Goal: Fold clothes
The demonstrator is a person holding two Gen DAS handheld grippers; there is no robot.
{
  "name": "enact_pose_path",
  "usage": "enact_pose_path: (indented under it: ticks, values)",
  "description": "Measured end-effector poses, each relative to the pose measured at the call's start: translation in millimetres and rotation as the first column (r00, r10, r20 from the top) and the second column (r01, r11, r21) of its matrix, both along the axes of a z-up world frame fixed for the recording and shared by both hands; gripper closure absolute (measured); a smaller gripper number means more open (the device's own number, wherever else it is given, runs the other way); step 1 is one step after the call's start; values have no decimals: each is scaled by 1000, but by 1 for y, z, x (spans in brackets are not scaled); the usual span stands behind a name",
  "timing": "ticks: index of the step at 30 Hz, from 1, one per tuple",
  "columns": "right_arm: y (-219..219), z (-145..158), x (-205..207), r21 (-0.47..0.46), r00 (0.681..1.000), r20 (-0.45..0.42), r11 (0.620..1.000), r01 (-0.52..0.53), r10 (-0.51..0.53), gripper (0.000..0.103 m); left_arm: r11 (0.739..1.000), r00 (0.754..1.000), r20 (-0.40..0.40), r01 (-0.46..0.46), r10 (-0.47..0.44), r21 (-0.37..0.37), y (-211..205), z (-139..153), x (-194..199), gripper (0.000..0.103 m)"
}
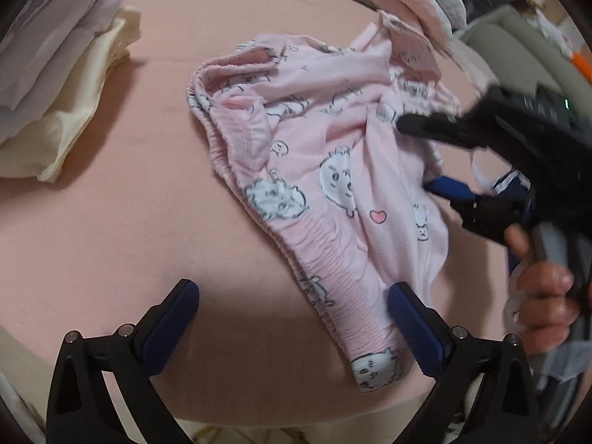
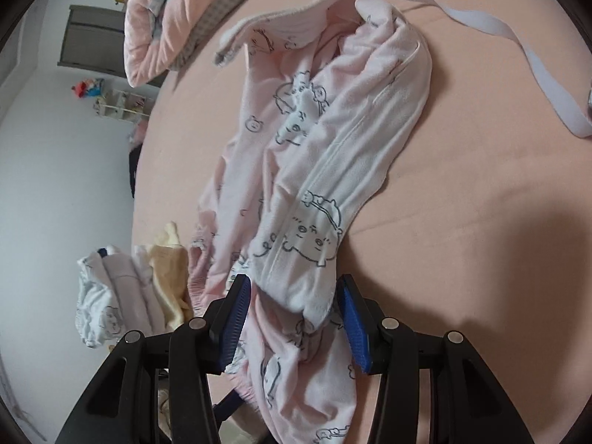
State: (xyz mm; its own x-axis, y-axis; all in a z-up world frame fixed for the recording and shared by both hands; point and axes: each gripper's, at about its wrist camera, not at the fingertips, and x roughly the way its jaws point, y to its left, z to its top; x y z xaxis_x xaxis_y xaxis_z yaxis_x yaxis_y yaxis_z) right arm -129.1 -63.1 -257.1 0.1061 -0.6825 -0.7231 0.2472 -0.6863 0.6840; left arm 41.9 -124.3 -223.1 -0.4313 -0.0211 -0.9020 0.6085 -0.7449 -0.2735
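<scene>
Lying crumpled on the pink bedsheet (image 1: 111,203), the pink cartoon-print pyjama trousers (image 1: 318,155) have one bunched end clamped between the pads of the right gripper (image 2: 294,312), while the left gripper (image 1: 292,329) hangs with jaws spread wide, empty, over the elastic waistband (image 1: 325,270), beside the folded pile (image 1: 63,85).

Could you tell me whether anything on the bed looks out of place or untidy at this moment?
Yes: the pink printed garment lies crumpled and twisted on the pink sheet, unlike the folded pile beside it. A loose white strap also trails alone across the sheet.
</scene>
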Motion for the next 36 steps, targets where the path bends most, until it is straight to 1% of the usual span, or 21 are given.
enact_pose_path:
  ticks: [2,4,5,7,9,10,12,14,16,17,18,19,21,23,25,27,30,32,36]
  values:
    - [4,-6,1,-32,999,31,999,13,-12,55,1000,1000,-2,-12,12,-23,4,1,0,0]
    - [8,-9,3,-56,999,46,998,30,-27,56,999,999,-16,-41,41,-17,4,1,2,0]
    - [9,-10,4,-58,999,45,998,32,-30,56,998,998,-24,-62,62,-1,3,2,3,0]
    - [11,-12,5,-63,998,45,997,37,-34,62,994,994,-41,-102,103,40,-1,4,6,0]
    - [11,-14,6,-66,998,49,997,41,-38,66,984,986,-68,-146,153,99,-6,6,9,0]
    - [11,-14,6,-64,998,49,997,43,-40,70,980,982,-78,-164,173,117,-8,6,10,0]
    - [12,-15,6,-60,998,47,997,53,-50,74,971,973,-100,-194,209,140,-12,4,11,0]
    - [15,-17,6,-72,997,54,995,66,-62,77,969,967,-114,-213,227,125,-15,5,7,0]
    - [15,-19,7,-72,996,54,995,71,-67,79,974,970,-112,-207,216,89,-9,7,0,4]
    - [16,-20,8,-73,996,53,995,73,-69,80,977,972,-107,-202,208,69,-7,8,-4,11]
    - [16,-20,8,-75,996,54,995,73,-69,80,979,974,-110,-195,200,51,-4,9,-6,21]
    - [16,-20,8,-76,996,55,994,74,-70,80,982,975,-113,-188,191,33,-1,10,-9,25]
    - [15,-20,9,-74,996,54,995,69,-65,80,987,979,-126,-158,159,22,1,10,-13,45]
    - [13,-18,9,-66,998,38,996,60,-57,80,990,980,-144,-138,141,34,3,10,-16,56]
    - [11,-15,9,-56,999,14,997,45,-44,80,991,980,-150,-131,134,33,6,10,-19,61]
    - [8,-11,10,-39,999,-19,999,29,-30,80,994,982,-154,-109,110,20,7,9,-24,74]
    - [5,-6,11,-20,998,-60,1000,15,-16,82,996,982,-166,-91,94,23,7,10,-24,85]
    - [3,-2,12,-12,997,-83,1000,10,-11,84,995,979,-176,-94,100,39,3,10,-22,89]
    - [3,1,12,-5,994,-110,1000,2,-3,86,994,977,-189,-90,101,65,-1,12,-15,92]
